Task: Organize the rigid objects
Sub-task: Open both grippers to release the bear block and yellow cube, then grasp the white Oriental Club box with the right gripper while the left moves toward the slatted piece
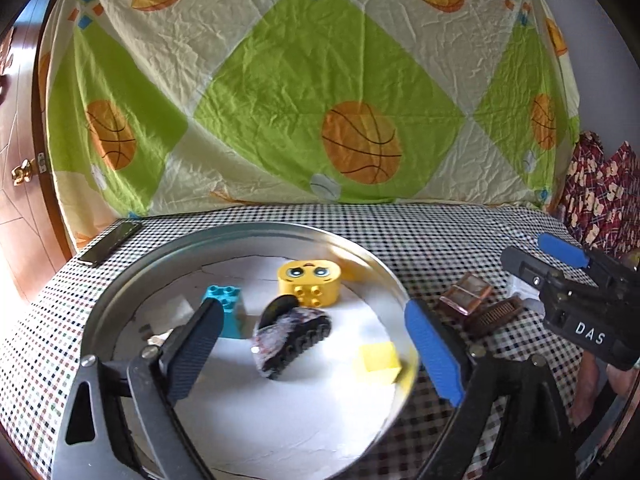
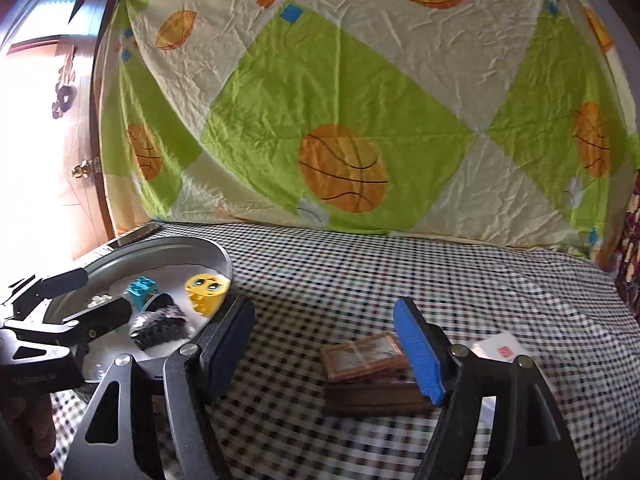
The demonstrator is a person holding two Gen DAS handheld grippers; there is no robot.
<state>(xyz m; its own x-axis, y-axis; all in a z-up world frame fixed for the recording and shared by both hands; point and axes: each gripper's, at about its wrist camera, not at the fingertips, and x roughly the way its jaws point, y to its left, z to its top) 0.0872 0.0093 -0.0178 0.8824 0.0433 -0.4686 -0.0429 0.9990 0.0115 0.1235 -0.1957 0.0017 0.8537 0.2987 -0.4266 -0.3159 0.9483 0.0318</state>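
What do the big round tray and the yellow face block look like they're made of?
The tray looks like bare metal: silvery, with a dull sheen and reflections along its rim. The yellow face block looks like smooth moulded plastic, with studs and a printed face.

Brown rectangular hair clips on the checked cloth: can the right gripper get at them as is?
Probably yes. The right gripper is open, nothing is between its fingers, and the brown rectangular hair clips lie just ahead on bare checked cloth, outside the round metal tray.
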